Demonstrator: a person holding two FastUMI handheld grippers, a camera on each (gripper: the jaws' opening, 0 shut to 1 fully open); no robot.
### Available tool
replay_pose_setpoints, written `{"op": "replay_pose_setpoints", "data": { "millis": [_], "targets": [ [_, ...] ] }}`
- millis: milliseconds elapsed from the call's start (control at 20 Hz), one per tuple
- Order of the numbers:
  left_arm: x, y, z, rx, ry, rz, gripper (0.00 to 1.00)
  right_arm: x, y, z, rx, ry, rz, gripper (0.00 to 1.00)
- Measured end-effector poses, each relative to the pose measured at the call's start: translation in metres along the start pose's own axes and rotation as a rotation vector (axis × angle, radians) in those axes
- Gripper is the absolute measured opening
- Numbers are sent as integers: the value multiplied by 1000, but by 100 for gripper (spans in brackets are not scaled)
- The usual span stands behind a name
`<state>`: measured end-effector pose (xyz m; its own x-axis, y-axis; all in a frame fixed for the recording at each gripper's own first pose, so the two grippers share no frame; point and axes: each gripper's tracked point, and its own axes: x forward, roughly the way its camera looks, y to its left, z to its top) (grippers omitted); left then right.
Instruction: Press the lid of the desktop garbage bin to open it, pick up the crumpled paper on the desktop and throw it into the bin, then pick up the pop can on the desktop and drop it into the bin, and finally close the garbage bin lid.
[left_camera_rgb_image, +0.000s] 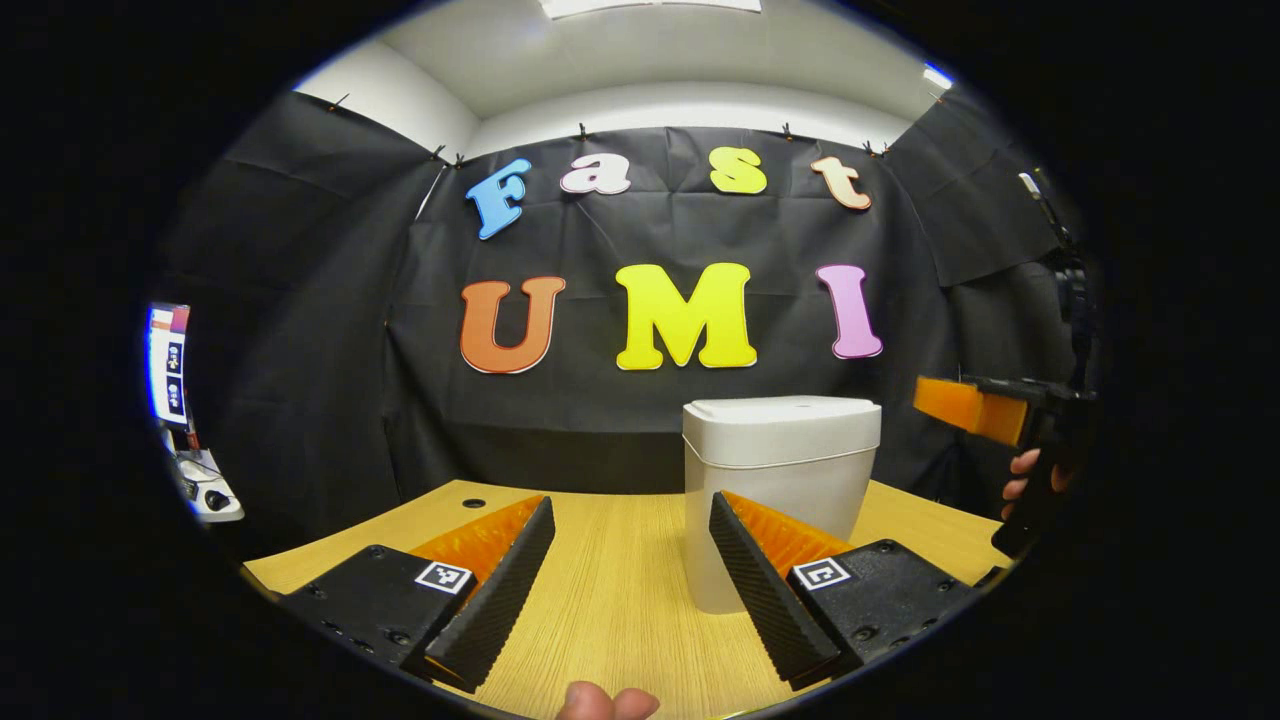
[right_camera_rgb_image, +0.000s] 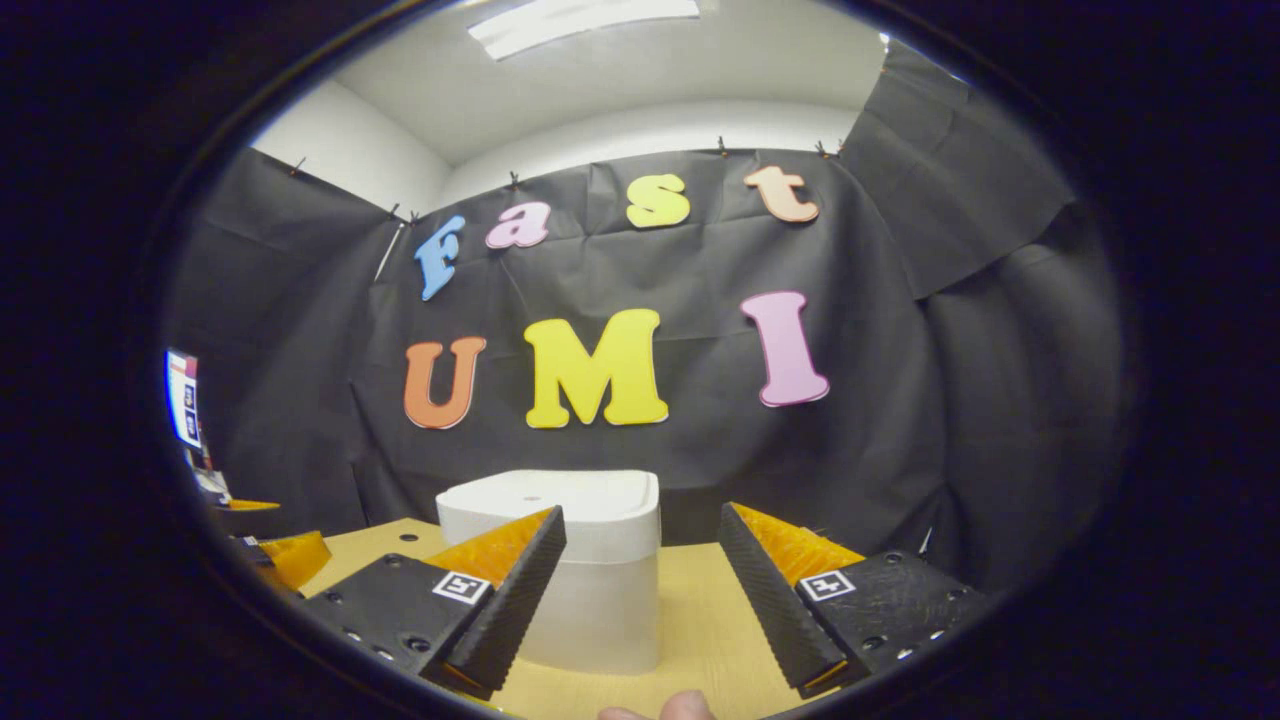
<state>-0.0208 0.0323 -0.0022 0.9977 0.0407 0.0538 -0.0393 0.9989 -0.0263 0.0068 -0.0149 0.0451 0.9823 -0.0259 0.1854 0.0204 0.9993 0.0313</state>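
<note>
Left hand-held gripper (left_camera_rgb_image: 632, 590) released, jaws wide apart, holding nothing, low over the table (left_camera_rgb_image: 620, 600). Right hand-held gripper (right_camera_rgb_image: 642, 600) likewise spread and unloaded. Bin (left_camera_rgb_image: 781, 470) stands upright on the table ahead, lid (left_camera_rgb_image: 782, 415) closed, between left gripper's fingers and slightly right.

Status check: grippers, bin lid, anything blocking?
Left gripper open, empty. Right gripper open, empty. Bin lid shut, untouched. Nothing in the way.
</note>
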Motion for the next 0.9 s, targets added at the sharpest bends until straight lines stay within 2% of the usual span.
{"op": "replay_pose_setpoints", "data": {
  "millis": [200,300,350,400,900],
  "targets": [
    [-3,-5,-2,4,-11,-5,100,-32,-12,-9,-36,-50,-56,94],
    [-7,-10,-4,1,-13,-11,100,-41,-6,-22,-51,-55,-55,96],
    [-8,-11,-8,1,-6,-13,94,-42,-3,-30,-62,-44,-50,96],
    [-9,-11,-11,5,-2,-13,100,-44,-2,-33,-73,-40,-49,96],
    [-1,-4,-17,13,12,13,100,-34,6,-38,-71,-25,-45,96]
  ]
}}
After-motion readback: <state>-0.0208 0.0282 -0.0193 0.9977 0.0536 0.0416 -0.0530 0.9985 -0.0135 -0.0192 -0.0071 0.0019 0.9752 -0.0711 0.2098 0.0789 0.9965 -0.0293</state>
